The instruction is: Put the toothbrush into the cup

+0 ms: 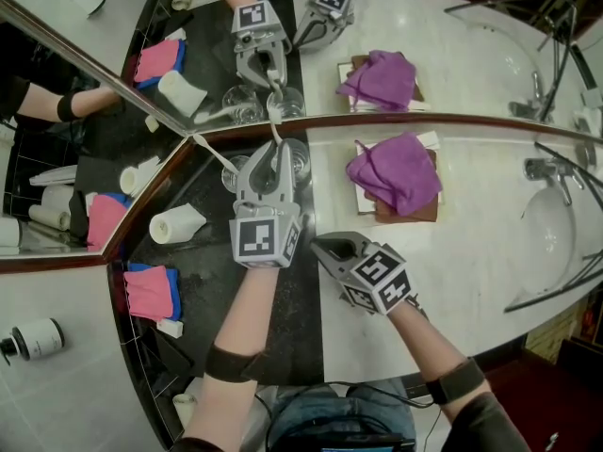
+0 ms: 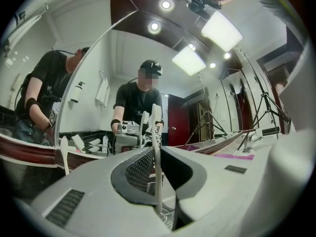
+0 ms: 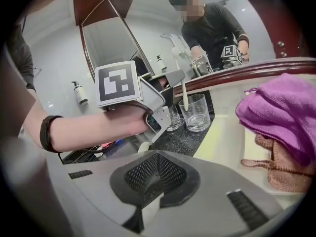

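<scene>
My left gripper [image 1: 273,155] holds a white toothbrush [image 1: 277,137] upright over a clear glass cup [image 1: 300,158] on the dark counter by the mirror. In the left gripper view the toothbrush [image 2: 156,152] stands between the jaws of that gripper [image 2: 163,158], bristle head up. In the right gripper view the toothbrush's lower end [image 3: 185,100] is inside the cup [image 3: 198,113]. A second glass [image 3: 174,118] stands just left of it, with another white toothbrush [image 1: 215,153] leaning out. My right gripper [image 1: 320,246] hovers over the white counter, shut and empty [image 3: 157,181].
A purple cloth [image 1: 396,169] lies on a brown mat right of the glasses. The sink [image 1: 551,229] and faucet [image 1: 542,168] are at the far right. A rolled white towel [image 1: 177,222] and a pink-and-blue cloth [image 1: 146,292] lie left. The mirror stands right behind the glasses.
</scene>
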Demonstrator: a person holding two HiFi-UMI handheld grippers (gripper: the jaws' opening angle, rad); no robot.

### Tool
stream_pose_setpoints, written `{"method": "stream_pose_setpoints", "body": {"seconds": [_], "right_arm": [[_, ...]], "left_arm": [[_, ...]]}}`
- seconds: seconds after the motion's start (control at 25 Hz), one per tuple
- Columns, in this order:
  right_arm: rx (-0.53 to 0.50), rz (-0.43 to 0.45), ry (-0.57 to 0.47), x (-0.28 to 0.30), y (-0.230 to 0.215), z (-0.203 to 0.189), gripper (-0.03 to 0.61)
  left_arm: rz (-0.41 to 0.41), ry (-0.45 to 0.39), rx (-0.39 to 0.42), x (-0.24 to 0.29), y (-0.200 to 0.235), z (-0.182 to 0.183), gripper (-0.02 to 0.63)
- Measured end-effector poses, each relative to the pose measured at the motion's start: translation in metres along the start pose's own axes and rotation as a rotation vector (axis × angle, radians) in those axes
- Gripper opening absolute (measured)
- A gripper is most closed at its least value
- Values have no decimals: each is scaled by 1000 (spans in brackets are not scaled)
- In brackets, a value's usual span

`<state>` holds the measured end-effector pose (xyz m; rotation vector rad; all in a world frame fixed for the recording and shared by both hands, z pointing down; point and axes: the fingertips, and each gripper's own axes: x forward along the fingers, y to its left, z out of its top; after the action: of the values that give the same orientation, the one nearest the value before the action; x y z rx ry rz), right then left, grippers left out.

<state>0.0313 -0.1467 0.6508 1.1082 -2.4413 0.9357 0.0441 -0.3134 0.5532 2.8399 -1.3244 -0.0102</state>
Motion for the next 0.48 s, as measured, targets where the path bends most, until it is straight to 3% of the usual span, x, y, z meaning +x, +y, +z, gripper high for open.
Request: {"method": "stream_pose_setpoints", "body": {"seconds": [0.12, 0.28, 0.48], "right_arm": [[3, -1, 2, -1, 1, 0, 20], [6, -6, -3, -2, 1, 0, 20], [14, -13, -6, -4, 0, -4, 20]], "left_arm": [[-4, 16, 6, 1, -3, -4, 100], [2, 27, 13, 1, -5, -6, 106], [17, 54, -53, 2, -12, 7, 106]]}}
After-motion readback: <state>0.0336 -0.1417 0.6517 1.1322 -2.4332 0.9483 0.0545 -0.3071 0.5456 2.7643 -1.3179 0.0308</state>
